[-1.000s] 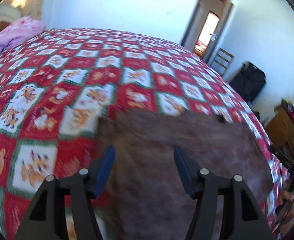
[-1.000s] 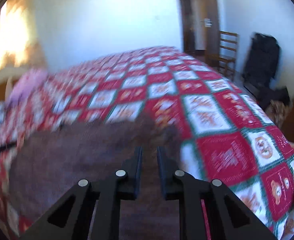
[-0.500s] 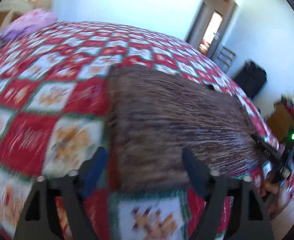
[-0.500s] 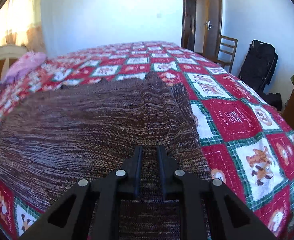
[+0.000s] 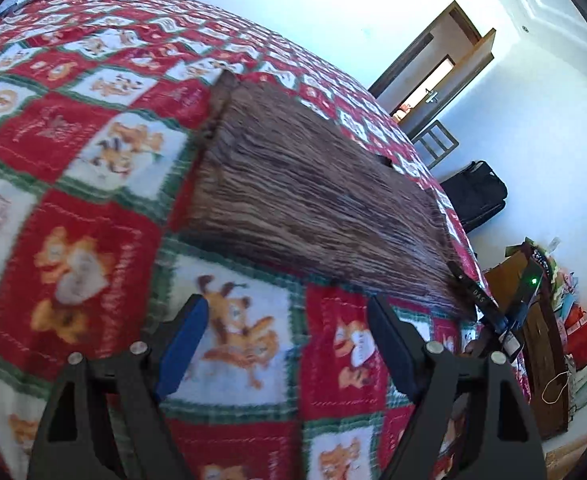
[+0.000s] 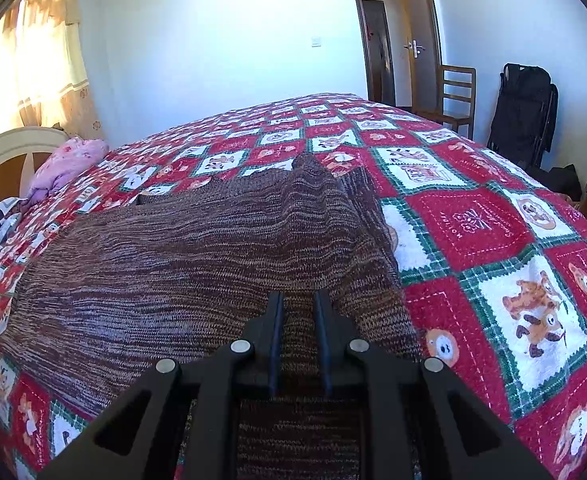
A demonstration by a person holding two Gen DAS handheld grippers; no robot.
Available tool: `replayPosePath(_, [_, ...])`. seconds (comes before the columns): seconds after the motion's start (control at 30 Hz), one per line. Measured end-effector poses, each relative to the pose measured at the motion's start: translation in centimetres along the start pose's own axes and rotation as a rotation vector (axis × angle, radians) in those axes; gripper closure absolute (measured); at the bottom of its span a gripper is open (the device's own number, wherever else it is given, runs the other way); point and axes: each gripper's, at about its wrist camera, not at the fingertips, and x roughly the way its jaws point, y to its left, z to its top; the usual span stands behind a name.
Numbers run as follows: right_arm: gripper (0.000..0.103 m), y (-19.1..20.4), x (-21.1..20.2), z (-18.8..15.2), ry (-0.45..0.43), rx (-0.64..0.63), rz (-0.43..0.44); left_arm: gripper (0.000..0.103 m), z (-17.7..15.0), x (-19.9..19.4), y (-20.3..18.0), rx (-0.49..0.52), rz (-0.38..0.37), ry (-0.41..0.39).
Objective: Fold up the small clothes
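A brown striped knit garment [image 5: 313, 200] lies spread flat on the red patchwork bedspread [image 5: 73, 160]. My left gripper [image 5: 285, 344] is open and empty, held over the bedspread just short of the garment's near edge. My right gripper [image 6: 298, 300] is shut on the garment's near hem [image 6: 293, 328], with the knit [image 6: 173, 260] stretching away to the left and a ridge rising ahead of the jaws. The right gripper also shows in the left wrist view [image 5: 481, 304] at the garment's far corner.
A pink bundle [image 6: 67, 162] lies by the headboard [image 6: 9, 156]. A wooden chair [image 6: 455, 94], a black folded stroller [image 6: 523, 112] and an open door [image 6: 417, 56] stand beyond the bed. A wooden cabinet with clutter [image 5: 533, 320] stands at the bedside.
My left gripper let go of the garment and drew back off it onto the bedspread, staying open. My right gripper stayed shut on the hem as the garment settled flat.
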Motion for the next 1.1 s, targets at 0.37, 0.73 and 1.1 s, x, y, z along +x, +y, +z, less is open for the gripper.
replayPosePath(0.37, [0.086,0.2,0.0,0.0,-0.001,-0.01,-0.01,0.02,4.0,1.9,2.3,-0.298,-0.078,-0.114])
replayPosePath(0.73, [0.086,0.4,0.1,0.0,0.001,-0.029,-0.031,0.032,1.1,0.3,2.5,-0.395,-0.045,-0.087])
replayPosePath(1.1, [0.086,0.4,0.2,0.0,0.002,-0.034,-0.036,0.024,4.3,2.4,3.2,-0.401,-0.055,-0.196])
